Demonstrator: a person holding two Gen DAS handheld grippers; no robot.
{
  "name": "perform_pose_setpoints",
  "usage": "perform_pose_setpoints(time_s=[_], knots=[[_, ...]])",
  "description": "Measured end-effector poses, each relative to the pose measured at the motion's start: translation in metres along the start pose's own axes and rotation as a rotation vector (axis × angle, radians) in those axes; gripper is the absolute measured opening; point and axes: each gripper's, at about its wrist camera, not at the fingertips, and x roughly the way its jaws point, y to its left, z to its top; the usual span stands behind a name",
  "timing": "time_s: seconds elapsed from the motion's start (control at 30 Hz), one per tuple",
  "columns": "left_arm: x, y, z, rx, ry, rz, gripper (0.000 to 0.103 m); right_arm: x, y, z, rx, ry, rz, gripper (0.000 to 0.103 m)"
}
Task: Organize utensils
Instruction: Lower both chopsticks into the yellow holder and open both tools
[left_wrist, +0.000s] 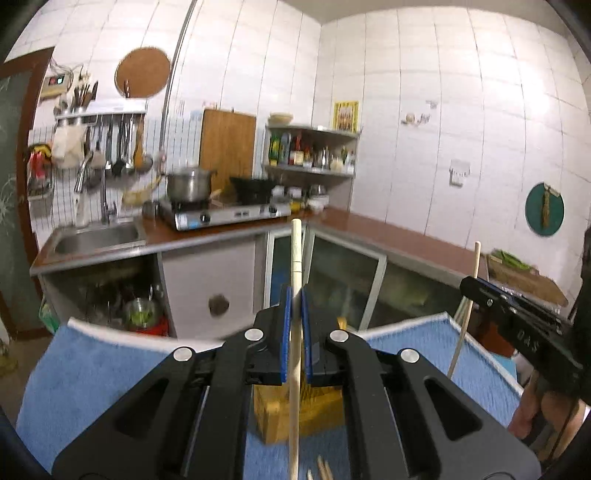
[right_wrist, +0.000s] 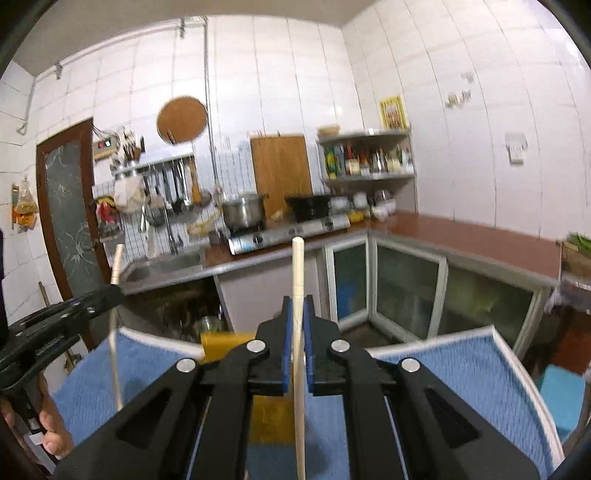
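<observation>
My left gripper (left_wrist: 295, 295) is shut on a pale wooden chopstick (left_wrist: 296, 251) that stands nearly upright between the blue pads. It hangs above a yellow slotted holder (left_wrist: 317, 410) on a blue towel (left_wrist: 92, 362). Tips of loose chopsticks (left_wrist: 321, 470) lie on the towel at the bottom edge. At the right, my right gripper (left_wrist: 466, 284) grips a second chopstick (left_wrist: 475, 258). In the right wrist view the right gripper (right_wrist: 297, 302) is shut on its upright chopstick (right_wrist: 297, 266). The left gripper (right_wrist: 114, 291) holds the other chopstick (right_wrist: 117, 262) at the left, and the holder (right_wrist: 221, 345) shows behind the jaws.
Beyond the towel (right_wrist: 461, 376) runs an L-shaped brown counter (left_wrist: 388, 229) with a sink (left_wrist: 96, 236), a gas stove (left_wrist: 229, 214) and a steel pot (left_wrist: 188, 184). Glass-door cabinets (right_wrist: 406, 288) stand under the counter. A person's hand (right_wrist: 55, 432) holds the left gripper's handle.
</observation>
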Motion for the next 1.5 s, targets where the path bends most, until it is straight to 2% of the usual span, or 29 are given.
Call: perform_pose_setpoints(time_s=[0.13, 0.27, 0.4, 0.57, 0.8, 0.93, 1.17, 1.5], knots=[[0.014, -0.008, 0.027, 0.007, -0.072, 0.001, 0.004, 0.009, 0.009, 0.025, -0.013, -0.096, 0.032, 0.006], [0.035, -0.009, 0.041, -0.002, -0.128, 0.004, 0.004, 0.028, 0.01, 0.032, 0.019, -0.157, 0.067, 0.006], [0.05, -0.007, 0.027, -0.012, -0.174, 0.014, 0.004, 0.038, 0.013, 0.022, 0.029, -0.221, 0.078, 0.006], [0.075, 0.0, 0.0, -0.021, -0.205, 0.036, 0.004, 0.065, 0.012, 0.005, 0.03, -0.203, 0.098, 0.006], [0.097, 0.011, -0.029, -0.032, -0.165, 0.053, 0.004, 0.09, 0.014, -0.016, -0.021, -0.156, 0.092, 0.006], [0.101, 0.015, -0.045, -0.01, -0.139, 0.12, 0.004, 0.096, 0.013, -0.03, -0.019, -0.13, 0.071, 0.006], [0.106, 0.014, -0.066, 0.047, -0.078, 0.169, 0.004, 0.105, 0.014, -0.061, -0.039, -0.075, 0.033, 0.006], [0.118, 0.02, -0.09, 0.053, 0.016, 0.214, 0.005, 0.118, 0.01, -0.091, -0.053, 0.001, 0.025, 0.006]])
